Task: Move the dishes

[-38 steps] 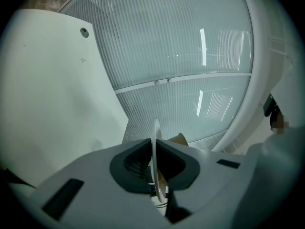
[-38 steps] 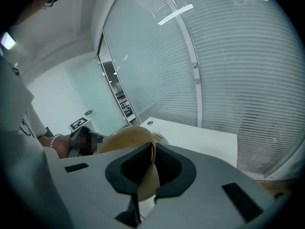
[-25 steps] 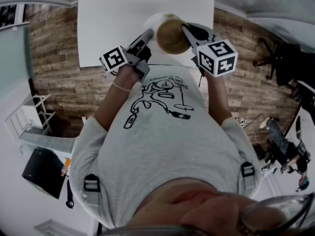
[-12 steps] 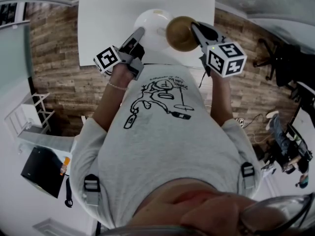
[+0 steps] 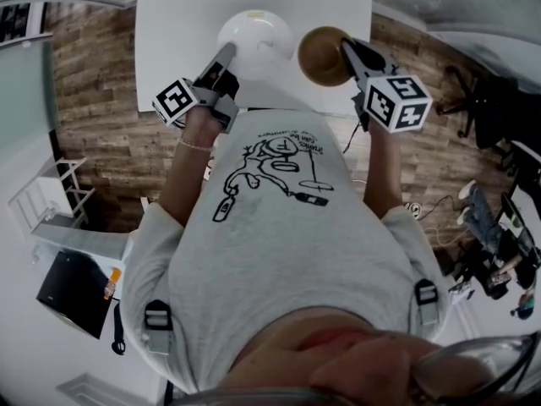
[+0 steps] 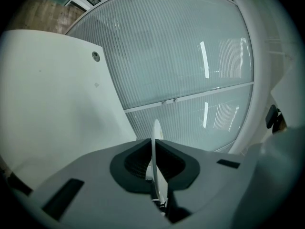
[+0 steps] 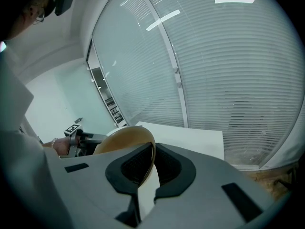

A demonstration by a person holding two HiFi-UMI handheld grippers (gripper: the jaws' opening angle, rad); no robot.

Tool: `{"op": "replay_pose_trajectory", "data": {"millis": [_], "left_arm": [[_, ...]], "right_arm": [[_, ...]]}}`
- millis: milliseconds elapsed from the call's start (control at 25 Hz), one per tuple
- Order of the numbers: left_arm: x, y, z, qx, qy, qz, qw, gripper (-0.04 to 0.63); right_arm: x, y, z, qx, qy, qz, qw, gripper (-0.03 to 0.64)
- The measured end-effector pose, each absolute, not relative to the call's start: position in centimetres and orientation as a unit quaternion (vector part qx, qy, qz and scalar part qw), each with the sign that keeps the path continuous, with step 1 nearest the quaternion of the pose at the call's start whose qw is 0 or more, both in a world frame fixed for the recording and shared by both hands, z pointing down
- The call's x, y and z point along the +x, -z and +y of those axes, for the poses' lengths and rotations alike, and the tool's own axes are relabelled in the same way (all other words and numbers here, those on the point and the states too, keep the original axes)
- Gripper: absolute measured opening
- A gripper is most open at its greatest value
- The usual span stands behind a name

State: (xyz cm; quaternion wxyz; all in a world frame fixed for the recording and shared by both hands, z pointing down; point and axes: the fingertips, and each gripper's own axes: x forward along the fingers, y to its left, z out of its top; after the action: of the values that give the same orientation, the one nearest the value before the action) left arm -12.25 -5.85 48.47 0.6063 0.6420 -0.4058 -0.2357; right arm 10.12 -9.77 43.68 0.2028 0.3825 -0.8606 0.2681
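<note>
The left tongs [image 6: 153,151] are shut tight on the thin rim of a white bowl [image 5: 256,42]. Their own view shows that bowl only edge-on, as a pale sliver pinched between the jaws. The head view gives its full round shape, at the table's [image 5: 186,32] near edge, about midway along it. The right tongs [image 7: 150,165] grip a brown bowl [image 7: 125,140] by its wall. One jaw is inside the bowl and one outside, a detail the head view is too small to show. That view places the brown bowl at the table's near right corner, just beside the white one and apart from it. Whether either bowl rests on the table or hangs above it cannot be told from the head view. The right gripper view shows the brown bowl with the tabletop beyond it. The same view catches the left hand [image 7: 61,146] and its marker cube [image 7: 72,128] at the far left, and a glass wall with blinds [image 7: 228,70] behind. Only the head view shows the wooden floor [image 5: 93,134].
</note>
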Motion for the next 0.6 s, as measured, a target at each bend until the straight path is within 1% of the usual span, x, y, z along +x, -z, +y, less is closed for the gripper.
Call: {"op": "replay_pose_trajectory", "data": {"millis": [360,600], "left_arm": [[-14.4,-47.3,-6.7,0.643,0.253,-0.415,0.592,0.018],[-14.5,-47.3,-6.9,0.646,0.251,-0.414,0.590,0.018]], "right_arm": [[10.5,-46.5,-9.4,0.418,-0.314,-0.833,0.180,0.043],[10.5,-49.3,-9.1,0.449,-0.337,-0.813,0.155,0.043]]}}
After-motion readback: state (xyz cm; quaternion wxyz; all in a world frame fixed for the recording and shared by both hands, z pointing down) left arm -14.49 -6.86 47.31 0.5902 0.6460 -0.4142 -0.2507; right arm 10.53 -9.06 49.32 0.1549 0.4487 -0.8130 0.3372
